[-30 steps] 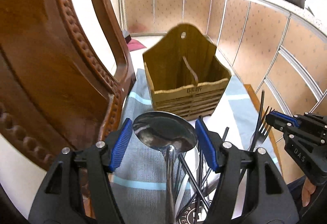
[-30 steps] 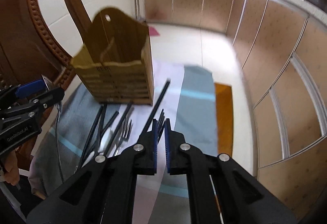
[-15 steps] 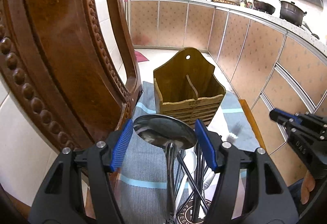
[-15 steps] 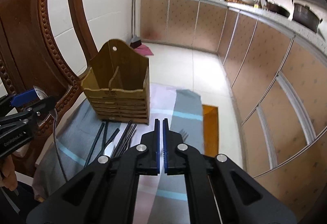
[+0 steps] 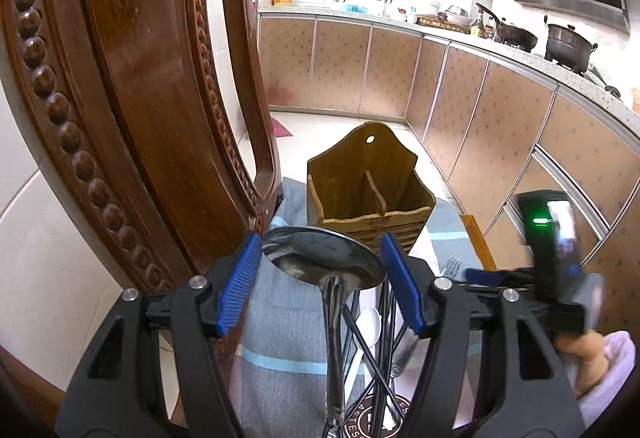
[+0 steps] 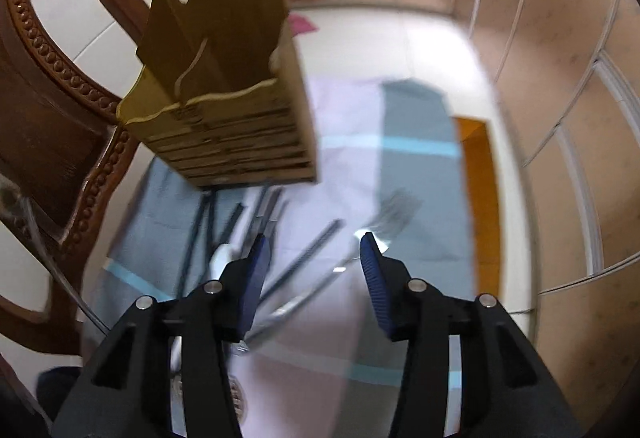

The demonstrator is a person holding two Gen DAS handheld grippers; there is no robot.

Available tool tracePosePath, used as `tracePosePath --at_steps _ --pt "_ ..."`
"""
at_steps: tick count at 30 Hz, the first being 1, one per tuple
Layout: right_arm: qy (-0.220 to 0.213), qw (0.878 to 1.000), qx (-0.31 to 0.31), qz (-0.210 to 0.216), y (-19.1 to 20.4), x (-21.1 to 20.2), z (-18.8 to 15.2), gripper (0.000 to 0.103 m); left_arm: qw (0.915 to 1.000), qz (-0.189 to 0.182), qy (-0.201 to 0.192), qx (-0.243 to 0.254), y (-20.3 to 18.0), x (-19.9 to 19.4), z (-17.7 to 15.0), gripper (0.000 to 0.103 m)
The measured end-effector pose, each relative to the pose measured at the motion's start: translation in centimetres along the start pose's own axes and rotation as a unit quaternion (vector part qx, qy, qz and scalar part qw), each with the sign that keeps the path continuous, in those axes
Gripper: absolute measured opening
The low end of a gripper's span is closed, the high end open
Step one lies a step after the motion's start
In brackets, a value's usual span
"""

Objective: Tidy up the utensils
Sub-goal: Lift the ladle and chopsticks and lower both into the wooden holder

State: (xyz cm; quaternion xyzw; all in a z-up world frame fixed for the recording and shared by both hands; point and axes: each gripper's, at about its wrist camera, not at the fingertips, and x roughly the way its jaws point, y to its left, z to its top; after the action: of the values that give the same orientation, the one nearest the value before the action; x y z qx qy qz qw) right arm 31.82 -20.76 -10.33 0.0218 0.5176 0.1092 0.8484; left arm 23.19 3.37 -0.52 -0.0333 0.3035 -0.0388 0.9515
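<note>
Kitchen: tan cabinets (image 5: 400,74) along a curved counter, pots on the hob, carved wooden chair (image 5: 132,86) at left. Striped cloth (image 5: 280,322) covers the work surface.
Caddy (image 5: 368,194): wooden, two compartments, upright at the cloth's far end; nothing visible inside.
Left gripper (image 5: 322,280): fingers spread wide, ladle (image 5: 324,262) between them with bowl at the blue pads and handle running back toward the camera; grip contact cannot be told.
Right gripper (image 6: 312,274): jaws apart, holding nothing, above the loose utensils; view blurred.
Fork (image 6: 396,210): on the cloth, right of the pile.
Chopsticks (image 6: 208,226), white spoon (image 5: 368,326): loose heap on the cloth, just before the caddy
</note>
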Motion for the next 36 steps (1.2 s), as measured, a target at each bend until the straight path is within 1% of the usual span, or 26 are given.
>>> tracePosePath --at_steps 2,4,6,7,9,10,11,12,13,14,15,19,22,27,29,32,33,36 --pt "0.021 1.000 0.014 0.010 0.7 1.8 1.1 0.047 1.0000 -0.003 -0.003 0.000 0.0 -0.2 0.1 0.062" --pt "0.045 0.997 0.051 0.021 0.4 3.9 1.9 0.047 1.0000 -0.003 -0.006 -0.001 0.1 -0.4 0.1 0.062" --pt "0.064 0.994 0.086 0.038 -0.3 5.7 2.4 0.045 1.0000 -0.005 -0.006 -0.002 0.3 -0.6 -0.1 0.062" --pt "0.076 0.990 0.104 0.052 -0.7 6.8 2.5 0.041 1.0000 -0.005 -0.006 -0.002 0.4 -0.6 -0.2 0.062" --pt "0.081 0.982 0.139 0.097 -1.4 8.0 2.5 0.040 1.0000 -0.005 -0.006 -0.005 0.7 -0.7 -0.3 0.062" --pt "0.081 0.980 0.147 0.106 -1.6 8.2 2.5 0.036 1.0000 -0.005 -0.005 -0.006 0.8 -0.7 -0.2 0.062" --pt "0.079 0.979 0.152 0.112 -1.7 8.5 2.5 0.024 1.0000 -0.004 -0.005 -0.007 0.9 -0.7 -0.2 0.062" --pt "0.077 0.977 0.152 0.130 -1.6 8.5 2.5 0.018 0.9999 -0.004 -0.005 -0.008 1.0 -0.7 -0.2 0.062" --pt "0.075 0.976 0.151 0.139 -1.6 8.5 2.5 0.007 0.9999 -0.003 -0.006 -0.010 1.1 -0.8 -0.2 0.062" --pt "0.070 0.977 0.152 0.136 -1.5 8.1 2.4 0.006 0.9999 -0.003 -0.007 -0.011 1.2 -0.9 -0.1 0.062" --pt "0.063 0.978 0.150 0.128 -1.4 7.6 2.3 0.006 0.9999 -0.002 -0.008 -0.012 1.3 -0.9 -0.1 0.062" --pt "0.044 0.982 0.135 0.125 -1.1 5.2 1.9 0.006 0.9998 -0.003 -0.013 -0.014 1.3 -1.5 0.1 0.062" --pt "0.024 0.984 0.120 0.129 -0.9 2.4 1.5 0.006 0.9998 -0.005 -0.016 -0.013 1.0 -2.1 0.1 0.062" --pt "-0.024 0.989 0.076 0.121 0.0 -3.6 1.0 0.006 0.9996 -0.004 -0.026 -0.007 0.4 -3.3 0.3 0.062" --pt "-0.053 0.991 0.053 0.108 0.4 -6.7 0.7 0.006 0.9995 -0.001 -0.030 -0.003 0.0 -3.7 0.3 0.062" --pt "-0.091 0.991 0.030 0.091 1.5 -9.3 0.9 0.006 0.9995 0.004 -0.032 -0.002 -0.3 -4.1 0.4 0.062" --pt "-0.112 0.991 0.018 0.076 2.0 -10.8 0.9 0.006 0.9995 0.006 -0.032 -0.002 -0.4 -4.2 0.6 0.062" --pt "-0.156 0.987 -0.006 0.045 2.9 -13.7 1.4 0.006 0.9991 0.013 -0.040 0.000 -0.6 -4.9 1.3 0.062"
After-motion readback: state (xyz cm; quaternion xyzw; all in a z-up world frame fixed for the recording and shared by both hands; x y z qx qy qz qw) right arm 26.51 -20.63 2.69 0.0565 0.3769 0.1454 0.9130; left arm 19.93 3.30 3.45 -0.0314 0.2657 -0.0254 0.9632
